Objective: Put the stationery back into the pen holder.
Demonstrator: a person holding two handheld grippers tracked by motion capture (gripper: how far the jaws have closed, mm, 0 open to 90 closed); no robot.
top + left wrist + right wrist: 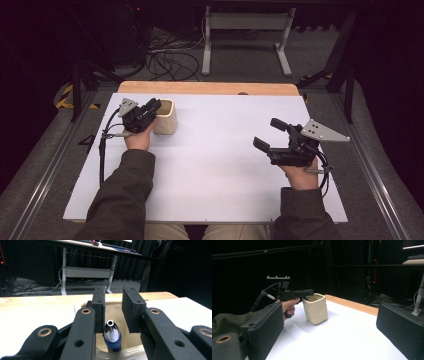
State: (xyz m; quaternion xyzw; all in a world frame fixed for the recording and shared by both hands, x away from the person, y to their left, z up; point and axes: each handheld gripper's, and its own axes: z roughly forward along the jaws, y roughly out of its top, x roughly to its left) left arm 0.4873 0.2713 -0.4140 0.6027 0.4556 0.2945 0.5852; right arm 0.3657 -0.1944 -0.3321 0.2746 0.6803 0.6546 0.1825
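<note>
The white worktop is lying across the scene with a strip of bare wood showing along its far edge. The person's left sleeve and right sleeve are coming in over the near edge. The right gripper is hovering above the right half of the worktop, well apart from everything, its jaws standing wide with nothing between them, and in the right gripper view those two black jaws are framing the scene from either side. The cream cup is sitting upright near the far left corner of the worktop, just short of the wooden strip. The left gripper is hanging right at the cup's rim on its left side, and in the left gripper view its jaws are standing narrow over the mouth of the cup. Between those jaws a pen with a blue body and a shiny metal tip is standing inside the cup, tip up; it is sitting close against the left-hand pad, while the right-hand pad is leaving a clear gap.
</note>
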